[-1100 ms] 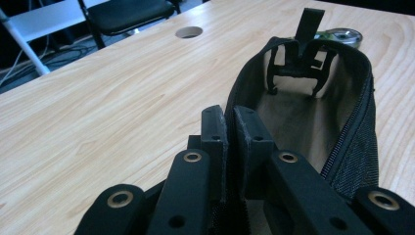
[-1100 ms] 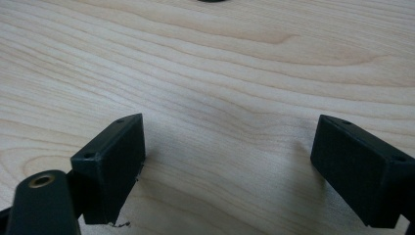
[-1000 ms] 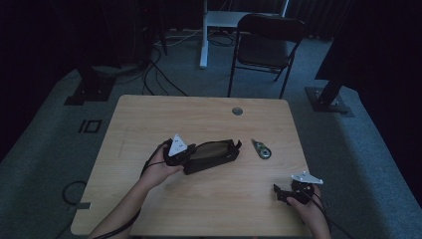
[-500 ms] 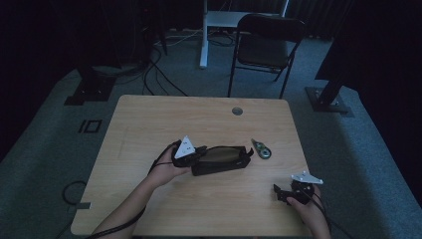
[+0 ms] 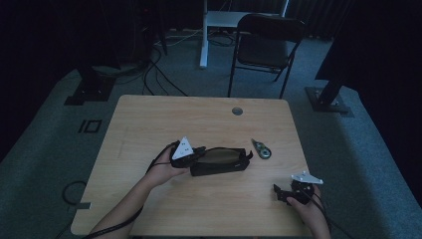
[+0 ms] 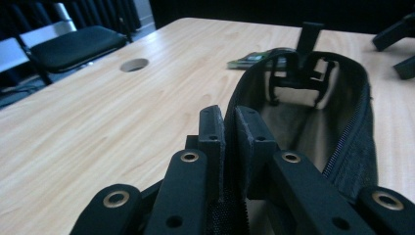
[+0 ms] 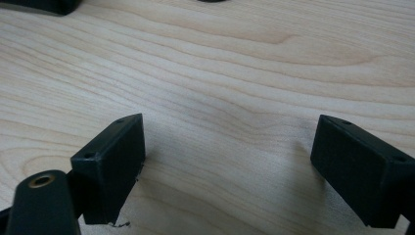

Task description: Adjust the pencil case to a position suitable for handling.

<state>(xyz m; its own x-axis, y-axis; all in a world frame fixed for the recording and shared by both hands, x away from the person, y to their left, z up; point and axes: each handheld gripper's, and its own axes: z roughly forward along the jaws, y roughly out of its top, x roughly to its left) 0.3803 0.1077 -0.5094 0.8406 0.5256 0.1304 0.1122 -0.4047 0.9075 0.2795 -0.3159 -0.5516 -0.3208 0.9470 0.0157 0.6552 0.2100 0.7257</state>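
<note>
A black zip pouch lies open in the middle of the wooden table. My left gripper is shut on the pouch's near rim at its left end. In the left gripper view the jaws pinch the pouch's edge, and the open pouch stretches away with a black clip-like part at its far end. A small grey-green tool lies just right of the pouch. My right gripper rests near the table's front right corner, open, with bare wood between its fingers.
A round cable hole sits near the table's far edge. A black folding chair and a white table leg stand beyond the table. Cables lie on the floor at the far left.
The left gripper and the pouch have shifted to the right and slightly toward the front across the table. The right gripper has stayed where it was.
</note>
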